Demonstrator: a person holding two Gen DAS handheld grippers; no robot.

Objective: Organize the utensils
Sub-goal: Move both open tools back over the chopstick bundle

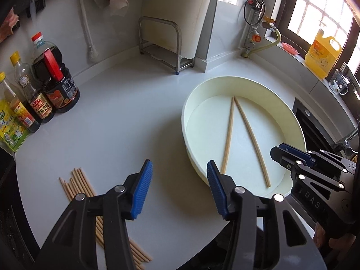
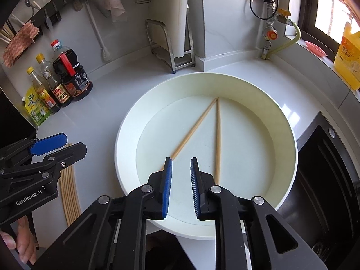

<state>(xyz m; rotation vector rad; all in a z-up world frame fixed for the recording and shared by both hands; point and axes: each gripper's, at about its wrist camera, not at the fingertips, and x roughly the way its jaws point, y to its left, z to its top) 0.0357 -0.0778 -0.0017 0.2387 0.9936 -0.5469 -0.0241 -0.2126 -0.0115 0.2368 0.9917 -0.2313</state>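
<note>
Now, line by line:

Counter: a white worktop (image 1: 117,117) with a dark sink (image 2: 326,180) at its right end.

Basin: a round cream basin (image 2: 126,135) stands on the counter, close to the near edge and just beside the sink.

Chopsticks in basin: two chopsticks (image 2: 217,135) lie flat on the basin floor, tips touching at the far end and spreading apart toward the camera in a narrow V.

Loose chopsticks: a bundle of chopsticks (image 1: 77,182) lies on the bare counter to the left of the basin, side by side, well apart from it.

Left gripper: the left gripper (image 1: 180,173) hangs above the counter between the bundle and the basin's left rim; its blue pads (image 1: 144,186) stand wide apart with nothing between them. A hand (image 2: 23,240) shows at its handle in the right wrist view.

Right gripper: the right gripper (image 2: 181,168) hovers over the near part of the basin; its jaws stand a little apart, empty, with the two chopsticks lying below and beyond the tips, untouched.

Back of counter: four condiment bottles (image 1: 55,78) and a green pouch (image 1: 9,132) at the left wall, a metal rack (image 1: 162,45) in the corner, a yellow jug (image 1: 324,54) on the windowsill.
</note>
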